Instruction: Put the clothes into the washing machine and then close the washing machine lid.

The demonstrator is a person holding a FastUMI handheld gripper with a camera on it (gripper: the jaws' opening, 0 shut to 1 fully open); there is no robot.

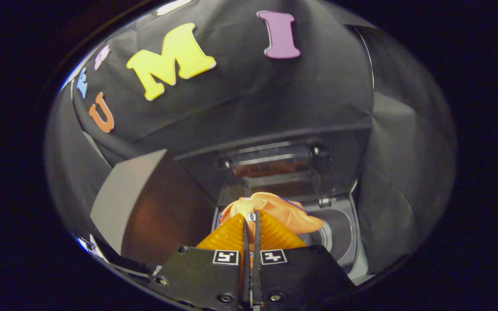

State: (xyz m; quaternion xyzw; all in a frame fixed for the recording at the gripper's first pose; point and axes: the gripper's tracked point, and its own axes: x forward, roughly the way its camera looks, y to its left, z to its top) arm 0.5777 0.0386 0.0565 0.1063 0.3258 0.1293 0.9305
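Bunching up just past the fingertips, an orange garment sits crumpled above the washing machine's open top. A fold of that cloth is pinched between the two fingers of the gripper, which stand pressed nearly together with only a thin seam of fabric showing down the narrow gap between them. Both fingers press on the garment, so the tongs are clamped on it. A small dark detail, perhaps a button or print, shows on the cloth right at the fingertips; it is too small to make out.

Beneath and to the right of the garment lies the round opening of the washing machine drum, a dark ringed well set in the pale top of the washing machine. The garment hangs over the drum's near left side and partly hides it; whether the cloth touches the rim cannot be told.

Beyond the garment the washing machine lid stands raised, tilted back, its dark underside facing the fingers, with a ribbed rectangular panel and a screw at each end of it.

To the left of the machine a pale grey panel leans beside a dark brownish surface. Black cloth drapes behind and around everything.
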